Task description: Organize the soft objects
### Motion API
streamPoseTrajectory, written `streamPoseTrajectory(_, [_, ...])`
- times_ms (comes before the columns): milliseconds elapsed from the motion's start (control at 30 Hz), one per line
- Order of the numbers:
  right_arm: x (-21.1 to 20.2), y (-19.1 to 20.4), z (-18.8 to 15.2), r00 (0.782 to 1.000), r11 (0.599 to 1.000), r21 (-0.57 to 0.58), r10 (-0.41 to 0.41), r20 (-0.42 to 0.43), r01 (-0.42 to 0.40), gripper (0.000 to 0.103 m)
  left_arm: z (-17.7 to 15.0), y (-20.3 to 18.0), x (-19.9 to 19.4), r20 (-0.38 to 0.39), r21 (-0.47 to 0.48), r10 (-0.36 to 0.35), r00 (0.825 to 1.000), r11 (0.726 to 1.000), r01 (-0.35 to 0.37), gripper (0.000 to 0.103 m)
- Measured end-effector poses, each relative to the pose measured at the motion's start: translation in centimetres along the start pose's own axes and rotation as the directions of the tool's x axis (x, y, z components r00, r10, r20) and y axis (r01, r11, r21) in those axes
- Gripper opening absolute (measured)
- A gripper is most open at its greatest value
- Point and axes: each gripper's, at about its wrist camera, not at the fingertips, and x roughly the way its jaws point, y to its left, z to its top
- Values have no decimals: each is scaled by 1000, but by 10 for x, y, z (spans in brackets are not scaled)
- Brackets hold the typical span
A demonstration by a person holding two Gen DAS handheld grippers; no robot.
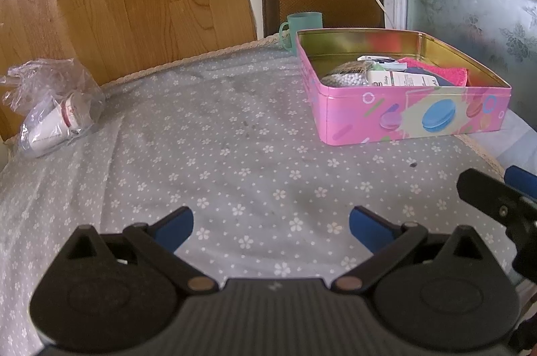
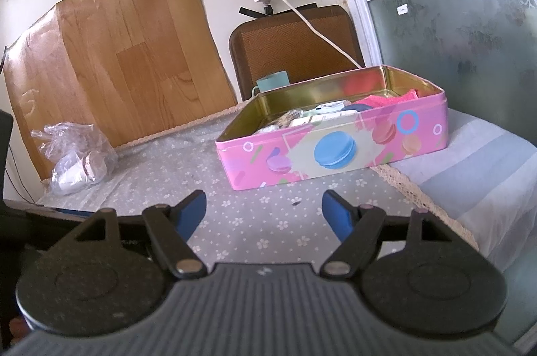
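While both the left gripper (image 1: 271, 223) and right gripper (image 2: 264, 211) hover spread and empty over the floral tablecloth (image 1: 218, 134), the soft items, a pink cloth (image 1: 448, 72) among them, lie in the pink tin (image 1: 412, 111). A careless reach could catch the tin's rim and shove it toward the table edge just beside it.

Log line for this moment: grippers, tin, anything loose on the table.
left gripper open, empty | right gripper open, empty | pink tin lidless, holds soft items | plastic bag loose, far left of table
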Motion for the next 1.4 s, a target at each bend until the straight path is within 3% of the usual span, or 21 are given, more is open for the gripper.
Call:
streamPoseTrajectory(1100, [-2,1,-1,1000,1000,-8,9,12,-8,78,-1,-2,-6,-12,1,-32,999,999,32,103])
streamPoseTrajectory(1400, [-1,-6,1,1000,1000,-9,-29,-7,29,78,1,4,3,-17,-27,-50,999,998,50,103])
